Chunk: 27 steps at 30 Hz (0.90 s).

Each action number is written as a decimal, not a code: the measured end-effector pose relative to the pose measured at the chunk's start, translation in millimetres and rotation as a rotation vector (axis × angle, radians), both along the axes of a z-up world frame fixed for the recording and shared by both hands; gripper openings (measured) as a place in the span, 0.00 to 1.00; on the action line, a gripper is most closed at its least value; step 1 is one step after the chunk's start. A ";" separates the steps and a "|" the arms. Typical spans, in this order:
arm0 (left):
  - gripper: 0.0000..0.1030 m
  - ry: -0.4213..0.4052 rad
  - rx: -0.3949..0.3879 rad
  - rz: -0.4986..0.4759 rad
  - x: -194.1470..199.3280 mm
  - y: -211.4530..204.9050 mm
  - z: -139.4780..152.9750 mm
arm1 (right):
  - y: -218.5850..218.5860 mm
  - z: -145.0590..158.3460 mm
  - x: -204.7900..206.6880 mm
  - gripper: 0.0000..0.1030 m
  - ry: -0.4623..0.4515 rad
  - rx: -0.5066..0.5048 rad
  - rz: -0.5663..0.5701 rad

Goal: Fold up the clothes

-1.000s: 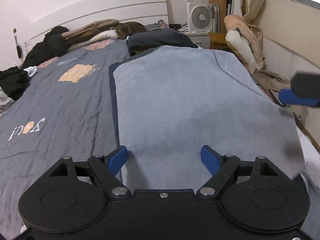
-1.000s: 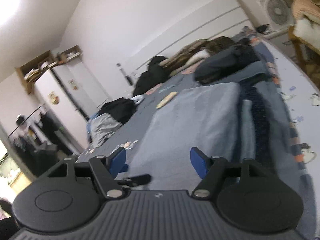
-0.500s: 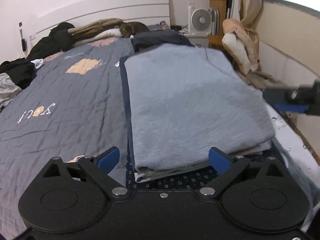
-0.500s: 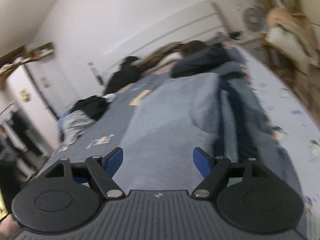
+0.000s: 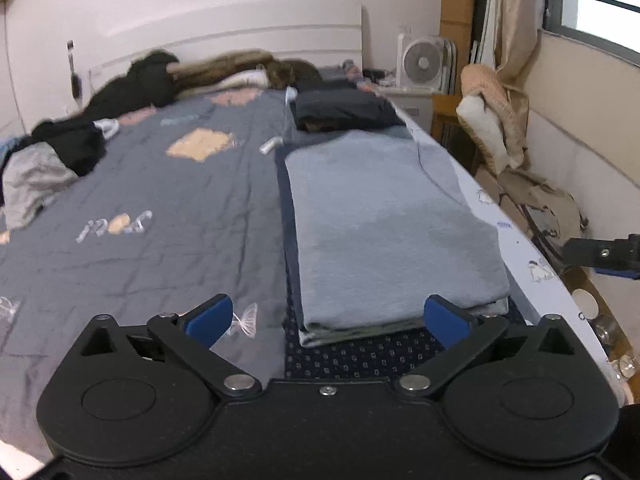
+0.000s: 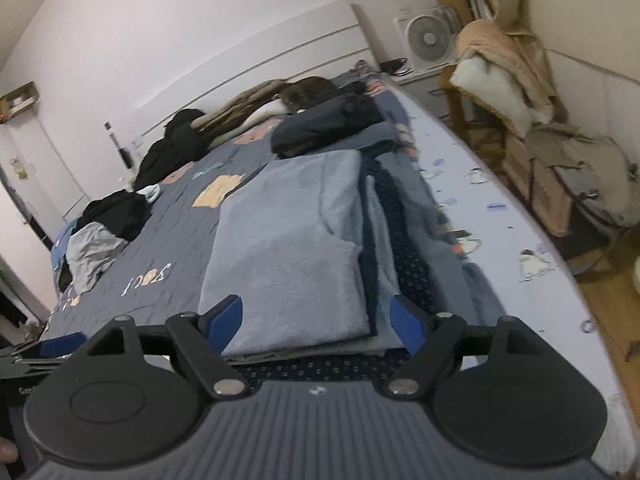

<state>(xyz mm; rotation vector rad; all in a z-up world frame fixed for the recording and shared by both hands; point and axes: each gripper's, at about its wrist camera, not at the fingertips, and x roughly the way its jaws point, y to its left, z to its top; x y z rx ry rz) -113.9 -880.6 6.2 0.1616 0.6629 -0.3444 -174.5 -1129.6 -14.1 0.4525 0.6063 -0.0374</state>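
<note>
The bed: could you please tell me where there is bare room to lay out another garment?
The quilt is bare between the folded blue stack and the crumpled clothes. The headboard end is crowded with piled clothing and a dark folded pile.

Home bedroom: bed (image 5: 140, 216), headboard (image 5: 240, 44), fan (image 5: 422, 64)

Folded blue-grey garment (image 5: 384, 224), flat atop the dotted navy cloth (image 5: 360, 354)
</note>
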 end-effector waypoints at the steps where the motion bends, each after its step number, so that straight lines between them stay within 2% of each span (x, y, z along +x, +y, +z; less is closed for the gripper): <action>1: 1.00 -0.018 0.028 -0.006 -2.8 -2.3 2.9 | 0.0 3.3 -2.5 0.78 -0.002 -0.017 -0.009; 4: 1.00 -0.055 0.091 -0.015 -9.3 -9.5 11.5 | 3.4 11.8 -9.1 0.78 -0.011 -0.062 -0.012; 11: 1.00 -0.023 0.060 -0.043 -17.7 -12.1 24.6 | 30.1 26.1 -10.4 0.78 -0.018 -0.147 0.079; 15: 1.00 -0.018 0.047 -0.019 -20.2 -7.0 29.7 | 36.9 33.2 -5.0 0.78 0.017 -0.141 0.123; 20: 1.00 0.031 0.042 -0.023 -16.0 -4.3 36.1 | 41.4 42.7 -2.4 0.78 0.034 -0.162 0.142; 24: 1.00 0.110 -0.016 -0.049 -14.0 0.2 40.8 | 44.6 49.7 -2.9 0.78 0.035 -0.186 0.151; 27: 1.00 0.110 0.000 -0.061 -18.5 -2.1 42.6 | 46.6 54.2 -3.7 0.78 0.037 -0.201 0.158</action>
